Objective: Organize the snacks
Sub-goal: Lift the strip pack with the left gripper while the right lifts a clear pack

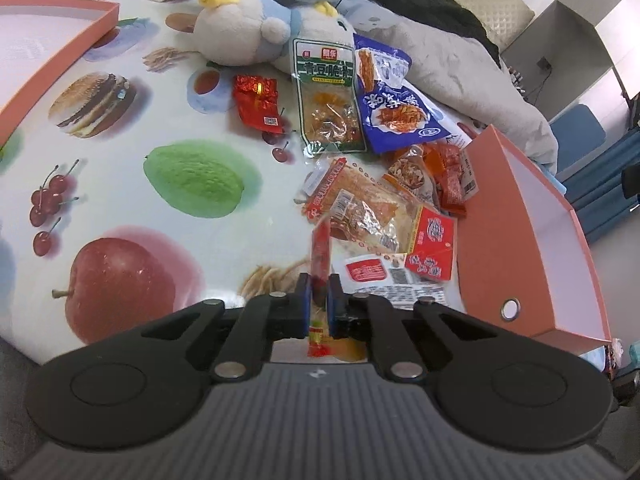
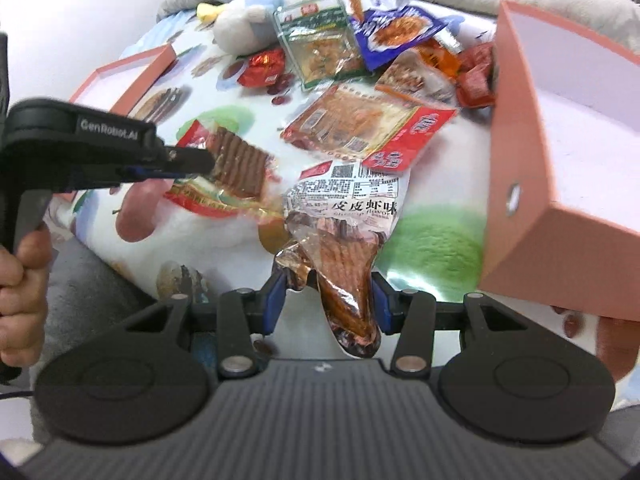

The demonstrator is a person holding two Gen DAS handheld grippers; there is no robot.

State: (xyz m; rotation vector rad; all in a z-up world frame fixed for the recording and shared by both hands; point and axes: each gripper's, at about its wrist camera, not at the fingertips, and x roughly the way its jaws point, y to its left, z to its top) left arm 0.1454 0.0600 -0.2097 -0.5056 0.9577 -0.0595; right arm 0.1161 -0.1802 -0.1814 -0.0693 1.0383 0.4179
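My left gripper (image 1: 319, 294) is shut on a red-edged clear snack packet (image 1: 321, 254), held edge-on above the cloth; in the right wrist view the left gripper (image 2: 204, 164) holds that packet of brown ridged strips (image 2: 236, 168) at mid-left. My right gripper (image 2: 328, 300) has its jaws around the lower end of a shrimp-flavour strip packet (image 2: 344, 216), with a gap on each side. A pile of snack packets (image 1: 360, 208) lies beside an open orange box (image 1: 532, 216), which also shows in the right wrist view (image 2: 516, 148).
A green pea-crisp packet (image 1: 326, 96), a blue packet (image 1: 400, 108) and a small red foil packet (image 1: 258, 100) lie by a plush toy (image 1: 244, 28). An orange box lid (image 1: 52, 60) sits far left. A fruit-print cloth (image 1: 160, 208) covers the table.
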